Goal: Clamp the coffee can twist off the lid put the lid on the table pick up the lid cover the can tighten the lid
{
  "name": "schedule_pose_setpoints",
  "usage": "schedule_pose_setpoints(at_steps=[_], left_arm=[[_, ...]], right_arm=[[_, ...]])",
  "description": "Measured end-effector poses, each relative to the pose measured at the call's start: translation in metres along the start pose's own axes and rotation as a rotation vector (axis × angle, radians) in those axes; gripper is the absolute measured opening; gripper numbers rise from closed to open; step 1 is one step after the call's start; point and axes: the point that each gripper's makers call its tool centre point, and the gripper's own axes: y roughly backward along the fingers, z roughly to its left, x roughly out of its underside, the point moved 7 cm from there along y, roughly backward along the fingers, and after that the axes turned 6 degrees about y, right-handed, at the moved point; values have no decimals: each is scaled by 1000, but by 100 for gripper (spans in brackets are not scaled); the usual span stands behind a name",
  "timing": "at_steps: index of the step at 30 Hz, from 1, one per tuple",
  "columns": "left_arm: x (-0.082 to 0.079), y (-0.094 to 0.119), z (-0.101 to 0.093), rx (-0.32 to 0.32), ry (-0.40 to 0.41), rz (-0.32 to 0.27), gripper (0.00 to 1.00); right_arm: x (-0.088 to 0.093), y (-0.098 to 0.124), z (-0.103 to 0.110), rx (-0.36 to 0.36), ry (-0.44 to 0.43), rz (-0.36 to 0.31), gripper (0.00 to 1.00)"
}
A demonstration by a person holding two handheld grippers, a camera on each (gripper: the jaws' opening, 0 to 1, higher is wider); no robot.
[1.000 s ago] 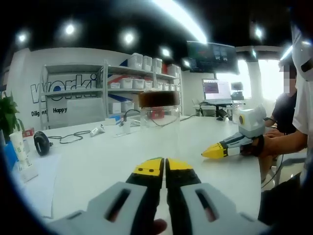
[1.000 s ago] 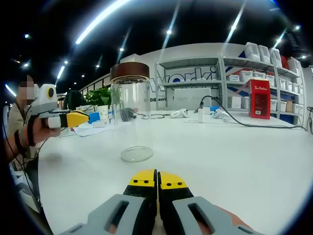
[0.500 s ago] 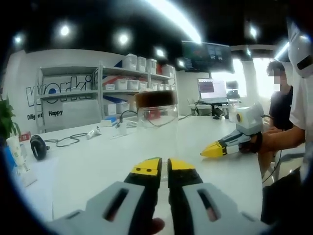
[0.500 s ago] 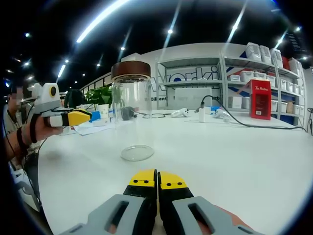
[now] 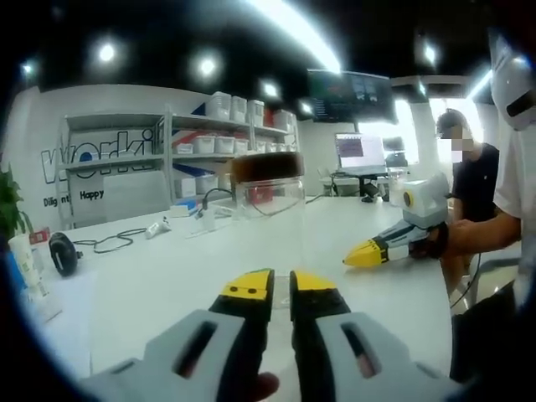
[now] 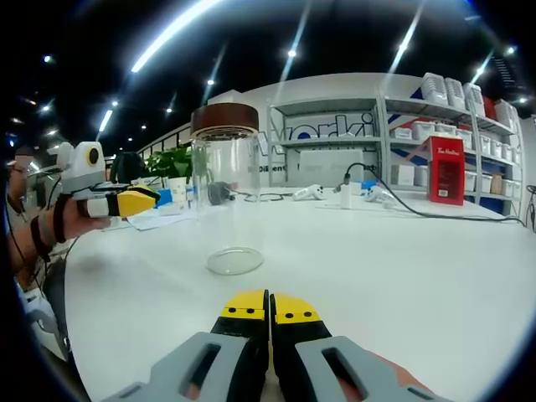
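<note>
The tall clear glass coffee can [image 6: 224,201] with its dark brown screw lid [image 6: 223,120] stands upright on the white desk [image 6: 394,260], lid seated, free of both tools. The right hand-held gripper [image 6: 269,311] and the left hand-held gripper [image 5: 273,290] rest low, clenched on nothing, flanking the can, evidently staged before clamping.

In the right gripper view the coffee can [image 6: 224,197] stands upright on the surface [image 6: 402,268] at 12 o'clock from the right claw [image 6: 270,307], with its lid [image 6: 224,118] on top. The left claw [image 6: 134,202] hangs at 10 o'clock, left of the can. Shelves [image 6: 394,159] stand behind the surface, with a plant [image 6: 172,163] behind the can.
</note>
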Motion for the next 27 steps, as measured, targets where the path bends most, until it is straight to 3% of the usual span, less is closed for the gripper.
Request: schedule_pose_setpoints(at_steps=[10, 16, 27], left_arm=[[0, 0, 2, 24, -17, -9, 3], [0, -1, 3, 34, -21, -14, 13], [-2, -5, 3, 51, -10, -34, 20]], right_arm=[[0, 0, -1, 5, 1, -2, 0], [0, 0, -1, 4, 5, -1, 0], [1, 0, -2, 7, 8, 4, 0]])
